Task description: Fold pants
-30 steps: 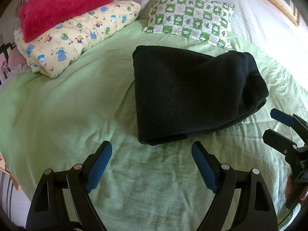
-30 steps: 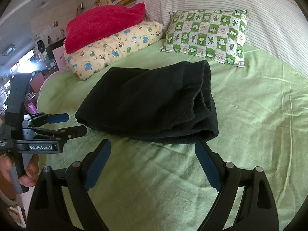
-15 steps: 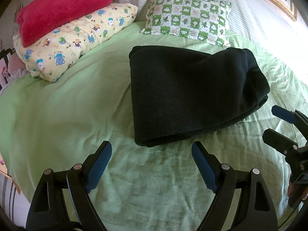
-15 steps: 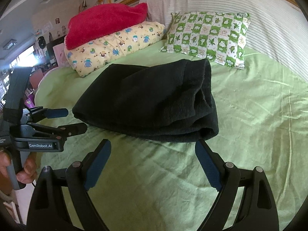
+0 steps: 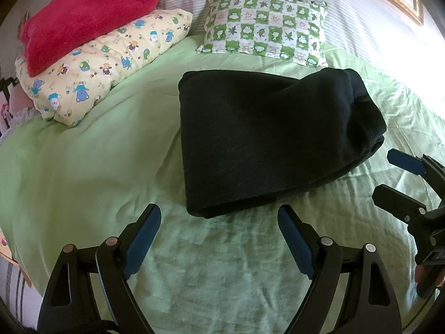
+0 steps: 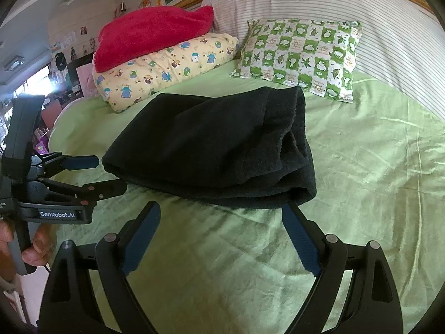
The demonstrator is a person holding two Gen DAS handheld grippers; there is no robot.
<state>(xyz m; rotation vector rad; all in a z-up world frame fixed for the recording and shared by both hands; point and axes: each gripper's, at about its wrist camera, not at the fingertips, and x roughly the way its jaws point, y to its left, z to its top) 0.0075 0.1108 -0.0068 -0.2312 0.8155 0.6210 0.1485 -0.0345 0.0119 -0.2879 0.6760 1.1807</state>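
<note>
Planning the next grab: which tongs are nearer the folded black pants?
Right tongs: one fingertip at the pants' near corner. Left tongs sit slightly back from the fold edge.

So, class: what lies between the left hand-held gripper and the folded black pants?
Only bare green bedsheet lies between the left hand-held gripper and the pants, shown in the left wrist view.

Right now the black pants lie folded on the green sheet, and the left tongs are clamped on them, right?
Not quite. The left tongs are open and hold nothing, short of the pants, as the left wrist view shows. The pants do lie folded on the green sheet.
</note>
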